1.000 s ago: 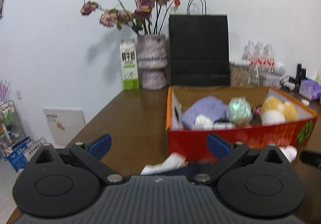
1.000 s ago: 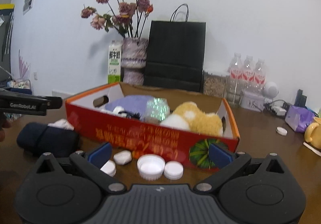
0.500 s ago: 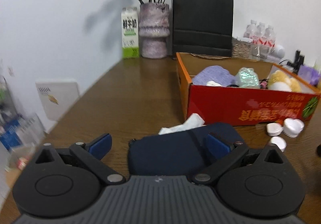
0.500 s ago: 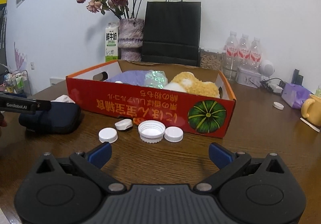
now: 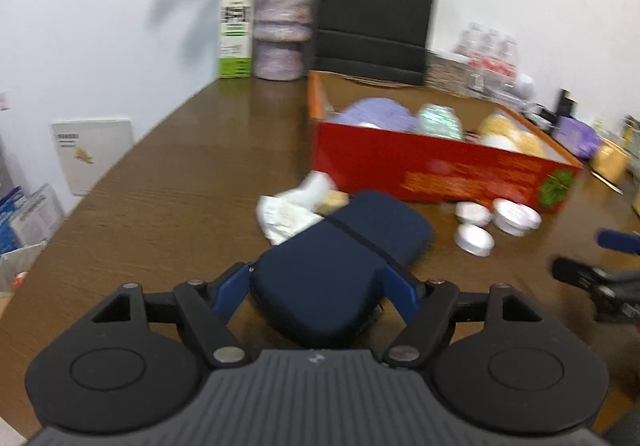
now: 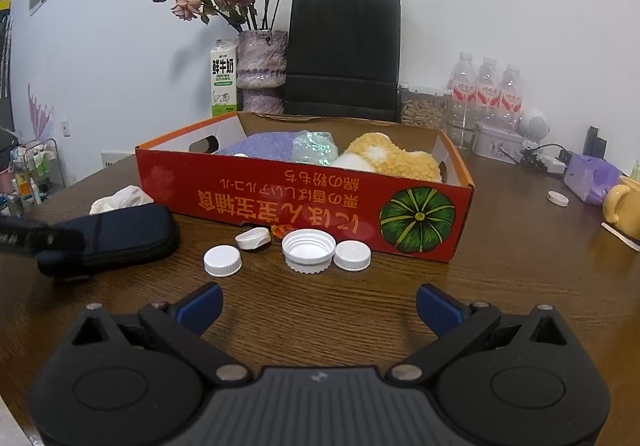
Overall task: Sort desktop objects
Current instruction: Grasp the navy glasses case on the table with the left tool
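Observation:
A dark blue zip case (image 5: 340, 254) lies on the brown table, and my left gripper (image 5: 318, 288) has its blue pads against both sides of the case's near end. The case also shows in the right wrist view (image 6: 116, 234), with the left gripper's dark finger across its left end. My right gripper (image 6: 318, 306) is open and empty above bare table. Several white caps (image 6: 308, 250) lie in front of a red cardboard box (image 6: 304, 202) that holds a purple cloth, a shiny ball and a yellow plush. The caps also show in the left wrist view (image 5: 492, 222).
A crumpled white tissue (image 5: 292, 210) lies beside the case. A flower vase (image 6: 262, 70), milk carton (image 6: 223, 80), black paper bag (image 6: 344, 54) and water bottles (image 6: 486, 90) stand along the back wall. A yellow mug (image 6: 624, 206) is at far right.
My left gripper has dropped and moved in over the blue case, and its jaws have narrowed onto the case's sides. My right gripper has lowered and drawn slightly nearer the caps.

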### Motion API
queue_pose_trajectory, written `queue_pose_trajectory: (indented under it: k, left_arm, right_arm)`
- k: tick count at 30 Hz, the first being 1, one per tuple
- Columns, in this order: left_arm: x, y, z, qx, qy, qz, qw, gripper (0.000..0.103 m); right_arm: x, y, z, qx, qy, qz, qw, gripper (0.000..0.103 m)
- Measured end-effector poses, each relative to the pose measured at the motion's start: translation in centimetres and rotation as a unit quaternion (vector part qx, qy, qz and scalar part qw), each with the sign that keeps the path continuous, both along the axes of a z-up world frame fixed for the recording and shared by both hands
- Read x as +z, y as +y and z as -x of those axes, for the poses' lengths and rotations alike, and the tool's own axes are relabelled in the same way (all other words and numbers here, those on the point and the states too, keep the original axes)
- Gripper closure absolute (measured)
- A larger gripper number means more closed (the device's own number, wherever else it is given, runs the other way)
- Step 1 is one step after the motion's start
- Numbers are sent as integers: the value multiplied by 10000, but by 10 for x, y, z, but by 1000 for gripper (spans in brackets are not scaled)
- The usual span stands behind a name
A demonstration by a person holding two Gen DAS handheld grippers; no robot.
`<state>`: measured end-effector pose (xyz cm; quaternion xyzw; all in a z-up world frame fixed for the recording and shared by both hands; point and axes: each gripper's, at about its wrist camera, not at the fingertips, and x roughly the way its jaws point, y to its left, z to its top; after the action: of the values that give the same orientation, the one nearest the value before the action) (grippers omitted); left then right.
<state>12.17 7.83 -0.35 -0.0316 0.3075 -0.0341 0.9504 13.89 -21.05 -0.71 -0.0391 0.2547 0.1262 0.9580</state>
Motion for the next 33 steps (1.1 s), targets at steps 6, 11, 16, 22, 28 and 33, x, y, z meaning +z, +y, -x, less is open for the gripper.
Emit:
queue_pose_trajectory:
  k: [6, 11, 16, 22, 28, 33]
  left_arm:
    - [5, -30, 9, -510, -142, -157, 9985, 18]
    - [13, -36, -1, -502, -433, -330, 9973, 11]
    - [14, -45, -36, -730, -274, -582, 9953, 11]
    - [-2, -53, -73, -879, 306, -714, 9931, 26]
    - [-15, -52, -86, -889, 545, -682, 9922, 28]
    - [-13, -56, -85, -938, 523, -789, 9911, 34]
  right_arm:
    - [0, -4, 5, -38, -7, -42, 10000, 0]
    - [0, -11, 6, -125, 0, -64, 9999, 0]
    - [-1, -14, 3, -165, 29, -118, 9998, 0]
    - [-3, -15, -1, -197, 65, -79, 9998, 0]
    - [-6, -16, -9, -236, 170, -100, 9995, 0]
    - [-7, -15, -14, -234, 194, -89, 9995, 0]
